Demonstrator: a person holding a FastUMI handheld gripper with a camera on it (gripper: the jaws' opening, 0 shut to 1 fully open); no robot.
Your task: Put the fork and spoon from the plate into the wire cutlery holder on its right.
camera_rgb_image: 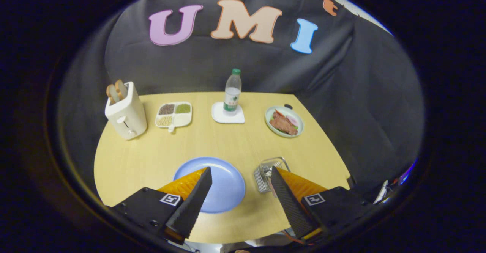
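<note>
A blue plate (228, 184) lies on the wooden table near its front edge, partly behind my left finger. What shows of it is bare. To its right stands the wire cutlery holder (267, 174), partly behind my right finger; I cannot tell what is inside it. My gripper (241, 174) hovers above the table, open, with nothing between its fingers. The plate's right edge lies in the gap between the fingers.
Along the far side of the table (152, 158) stand a cream toaster (126, 112) with bread slices, a divided dish (174, 115) of beans, a water bottle (232, 91) on a white coaster, and a plate of food (284, 121).
</note>
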